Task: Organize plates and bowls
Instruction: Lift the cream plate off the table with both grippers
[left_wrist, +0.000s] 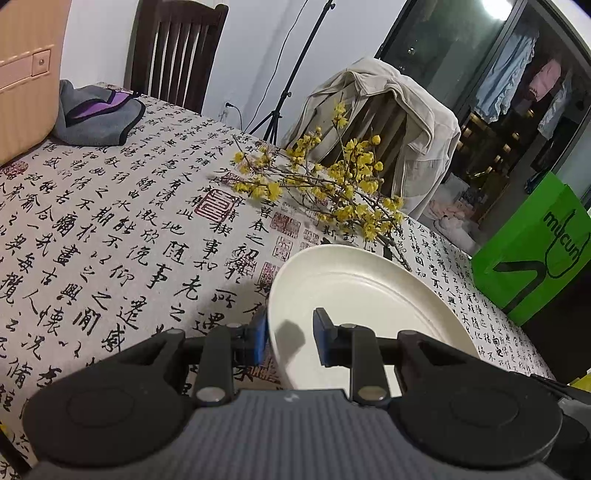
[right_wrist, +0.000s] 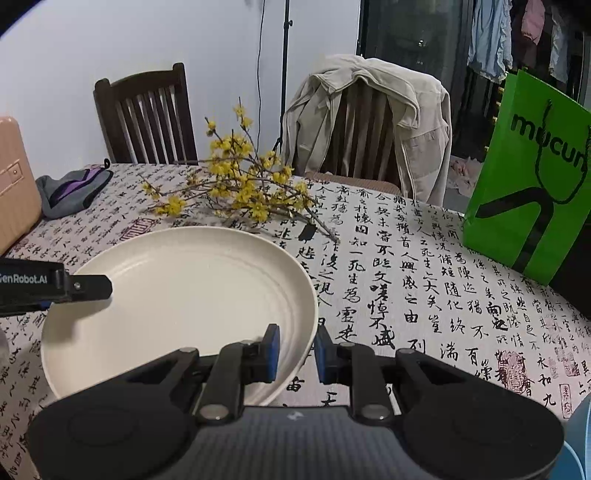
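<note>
The left gripper (left_wrist: 290, 336) is straddling the near-left rim of the cream plate (left_wrist: 369, 295), one blue pad (left_wrist: 258, 334) sitting outside the rim and the other above the plate's inner surface; a visible gap is separating the pads from the rim, so the jaws are standing spread rather than clamped. The right gripper (right_wrist: 297, 352) is likewise bracketing the plate (right_wrist: 184, 295) at its near-right edge, its left pad (right_wrist: 271, 350) lying over the plate and its right pad outside the rim, the jaws parted with the rim passing between them; whether either pad is touching the rim cannot be told. In the right wrist view the left gripper is reaching in from the left edge over the plate's far-left side. The plate is resting on the calligraphy-printed tablecloth (right_wrist: 406, 295), near the table's front. Just beyond the plate a branch of yellow blossoms (right_wrist: 240, 184) is lying across the cloth, its cut end pointing toward the plate's far-right rim. A green paper bag (right_wrist: 524, 184) is standing upright at the right, well apart from the plate. A grey-and-purple cloth (right_wrist: 70, 192) and a pink suitcase (right_wrist: 14, 177) are occupying the far-left corner. Behind the table, a dark wooden chair (right_wrist: 147, 118) and a second chair draped with a beige jacket (right_wrist: 369, 122) are standing.
</note>
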